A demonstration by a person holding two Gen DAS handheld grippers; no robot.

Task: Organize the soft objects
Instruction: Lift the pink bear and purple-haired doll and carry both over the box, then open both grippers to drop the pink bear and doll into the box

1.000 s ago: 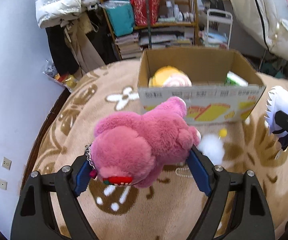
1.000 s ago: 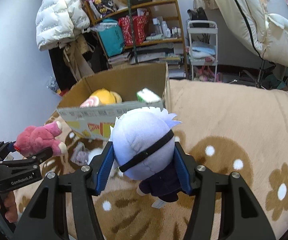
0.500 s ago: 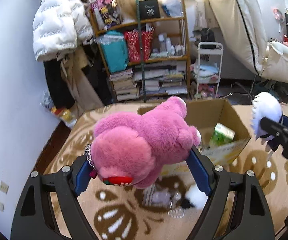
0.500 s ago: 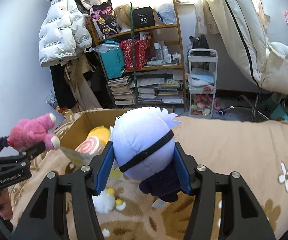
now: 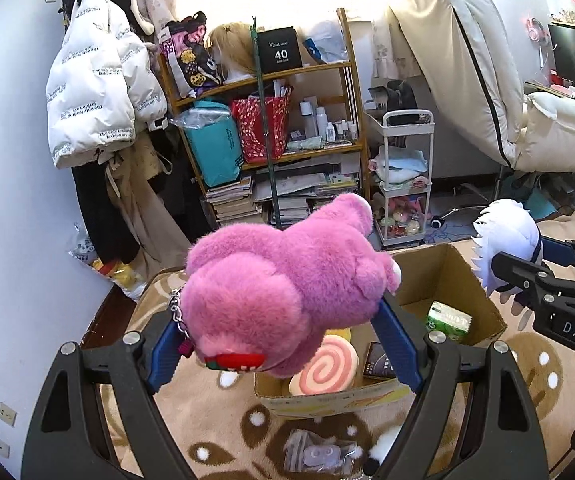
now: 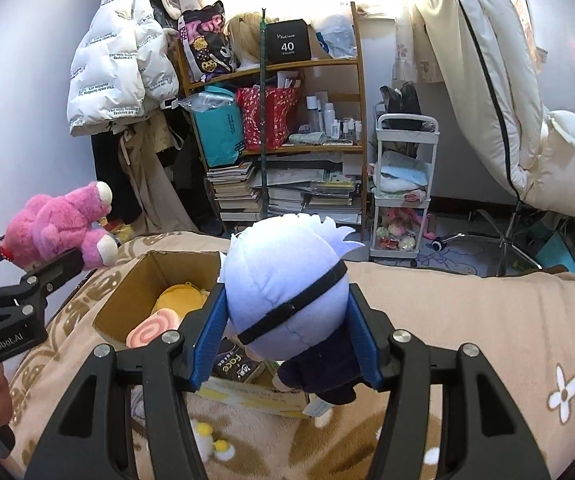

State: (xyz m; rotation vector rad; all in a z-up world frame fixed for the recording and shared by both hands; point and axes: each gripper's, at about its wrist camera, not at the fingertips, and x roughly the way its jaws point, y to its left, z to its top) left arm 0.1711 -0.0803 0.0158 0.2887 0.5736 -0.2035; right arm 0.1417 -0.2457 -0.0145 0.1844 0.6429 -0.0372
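- left wrist view: left tool [image 5: 283, 340] clamped on the pink plush bear [image 5: 287, 292], held above the cardboard box [image 5: 459, 280]; released early, it could bounce off the box's near rim. "40" reads on the black shelf box [image 5: 280, 49].
- right wrist view: right tool [image 6: 285, 334] clamped on the white-haired doll [image 6: 287, 300], over the box's near edge; "face" pack [image 6: 233, 362] inside, "genrobot.ai" on the other tool.

Left gripper [image 5: 283, 344] raised, clamped on pink plush [image 5: 283, 292] | right gripper [image 6: 285, 340] raised, clamped on white-haired doll [image 6: 287, 300]
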